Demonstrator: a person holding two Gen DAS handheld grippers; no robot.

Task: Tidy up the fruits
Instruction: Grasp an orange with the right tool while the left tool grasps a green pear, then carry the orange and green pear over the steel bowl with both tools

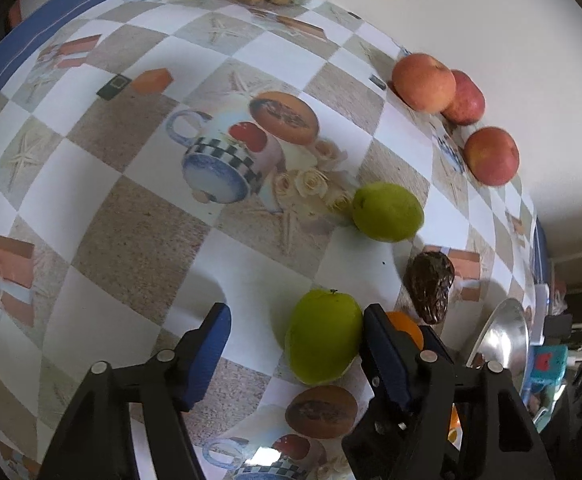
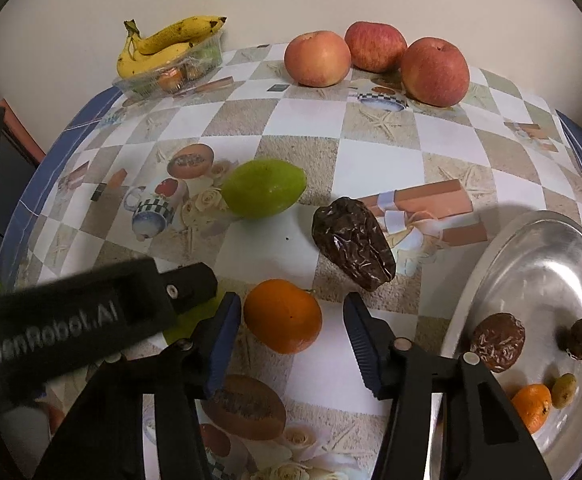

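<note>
My left gripper (image 1: 297,312) stands open around a green citrus fruit (image 1: 323,336) on the table. Its right pad is against the fruit; the left pad is well clear of it. My right gripper (image 2: 291,302) is open around an orange (image 2: 283,316), with a gap on both sides. The orange (image 1: 405,326) peeks out behind the left gripper's right finger. A second green fruit (image 2: 265,188) and a wrinkled dark brown fruit (image 2: 351,248) lie just beyond. The left gripper's black body (image 2: 71,320) crosses the right wrist view's lower left.
A steel plate (image 2: 531,248) at the right holds two dark fruits, a small orange and a small green fruit. Three apples (image 2: 375,46) sit along the far edge by the wall. Bananas (image 2: 163,46) rest on a clear plastic tray of fruit at far left.
</note>
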